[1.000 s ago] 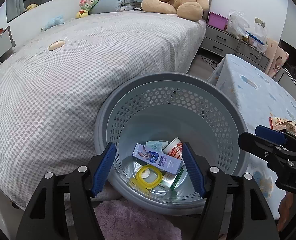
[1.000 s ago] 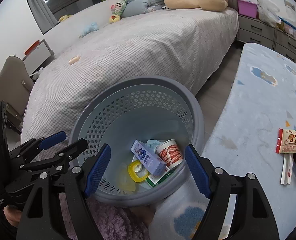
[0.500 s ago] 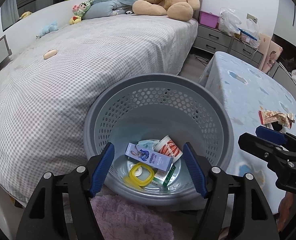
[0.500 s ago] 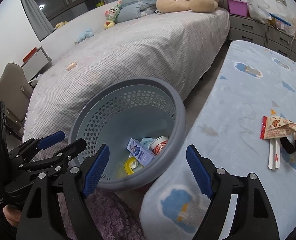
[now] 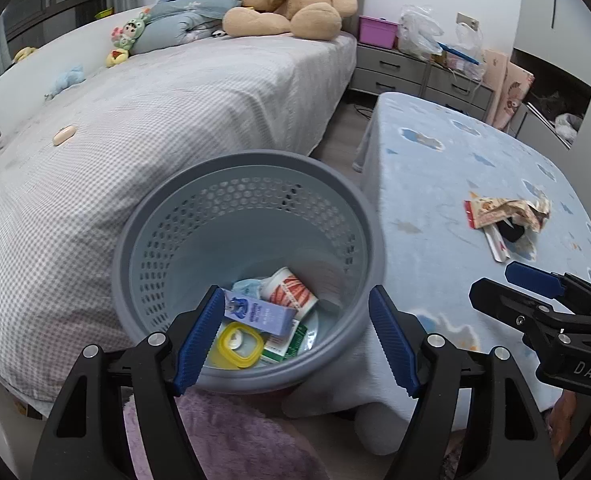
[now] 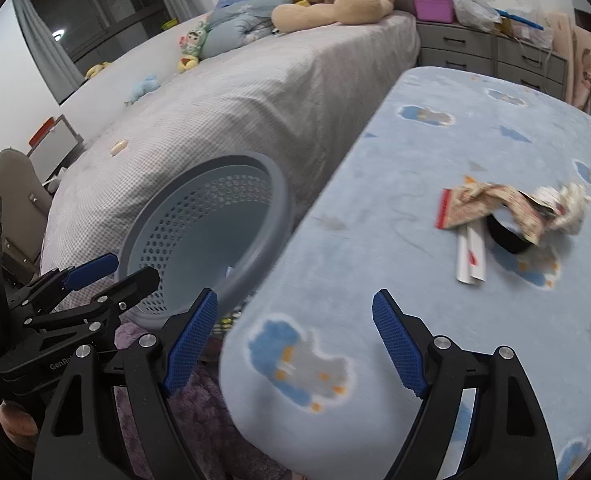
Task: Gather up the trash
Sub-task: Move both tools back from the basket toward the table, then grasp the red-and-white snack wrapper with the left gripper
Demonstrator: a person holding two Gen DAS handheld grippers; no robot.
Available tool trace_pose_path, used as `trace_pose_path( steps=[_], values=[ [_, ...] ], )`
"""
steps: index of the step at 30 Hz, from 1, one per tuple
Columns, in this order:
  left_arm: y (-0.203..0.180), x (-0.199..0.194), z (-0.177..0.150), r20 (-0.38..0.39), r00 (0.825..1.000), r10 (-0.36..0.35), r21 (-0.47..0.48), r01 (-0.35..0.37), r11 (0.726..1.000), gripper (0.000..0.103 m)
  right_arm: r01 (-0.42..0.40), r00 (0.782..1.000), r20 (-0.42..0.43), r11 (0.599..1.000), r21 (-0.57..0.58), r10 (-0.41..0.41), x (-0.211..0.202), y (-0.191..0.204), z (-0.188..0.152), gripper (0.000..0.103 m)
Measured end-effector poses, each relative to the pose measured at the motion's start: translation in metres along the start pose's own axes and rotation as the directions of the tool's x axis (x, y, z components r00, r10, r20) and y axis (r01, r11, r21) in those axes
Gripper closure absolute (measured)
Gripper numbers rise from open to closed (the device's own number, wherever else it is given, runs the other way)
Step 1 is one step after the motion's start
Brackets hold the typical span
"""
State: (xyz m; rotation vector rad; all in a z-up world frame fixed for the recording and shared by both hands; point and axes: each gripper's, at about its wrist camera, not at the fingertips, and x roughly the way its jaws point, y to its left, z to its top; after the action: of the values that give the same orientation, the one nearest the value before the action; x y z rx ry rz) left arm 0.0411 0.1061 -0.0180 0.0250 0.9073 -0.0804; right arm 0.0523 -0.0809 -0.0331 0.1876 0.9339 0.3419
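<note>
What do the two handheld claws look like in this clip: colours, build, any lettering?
Both match: the left claw and right claw have black plastic frames with triangular cut-outs, silver screw heads at the pivots, and two fingers faced with ribbed blue pads. White lettering shows on the bodies: "DAS" on the right one, "GenRo" partly visible on the left. No cables or sleeves are visible.

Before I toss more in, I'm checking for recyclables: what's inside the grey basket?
Inside the grey basket: a purple carton, a red-striped cup, a yellow-rimmed lid, a green-edged packet. Anything beneath them is hidden.
</note>
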Motion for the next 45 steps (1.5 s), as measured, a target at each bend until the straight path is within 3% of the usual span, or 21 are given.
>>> trace_pose_path(
  steps=[13, 22, 34, 45],
  values=[
    [-0.083, 0.007, 0.002, -0.037, 0.997, -0.074, 0.104, 0.077, 0.992, 0.031, 0.104, 0.994, 0.022, 0.986, 0.131, -0.108, -0.043, -0.094, -0.028, 0.025],
    [-0.144, 0.022, 0.032, -0.043, 0.992, -0.115, 0.129, 0.119, 0.984, 0.031, 0.175, 0.982, 0.042, 0.970, 0.169, -0.185, -0.057, -0.154, -0.036, 0.025],
    [-0.199, 0.062, 0.095, -0.036, 0.994, -0.102, 0.105, 0.105, 0.989, 0.031, 0.131, 0.984, 0.076, 0.948, 0.290, -0.159, -0.057, -0.206, -0.044, 0.025],
    [-0.231, 0.104, 0.113, -0.088, 0.993, -0.075, 0.140, 0.087, 0.986, 0.031, 0.089, 0.981, 0.127, 0.925, 0.370, -0.146, -0.068, -0.227, -0.044, 0.025]
  ],
)
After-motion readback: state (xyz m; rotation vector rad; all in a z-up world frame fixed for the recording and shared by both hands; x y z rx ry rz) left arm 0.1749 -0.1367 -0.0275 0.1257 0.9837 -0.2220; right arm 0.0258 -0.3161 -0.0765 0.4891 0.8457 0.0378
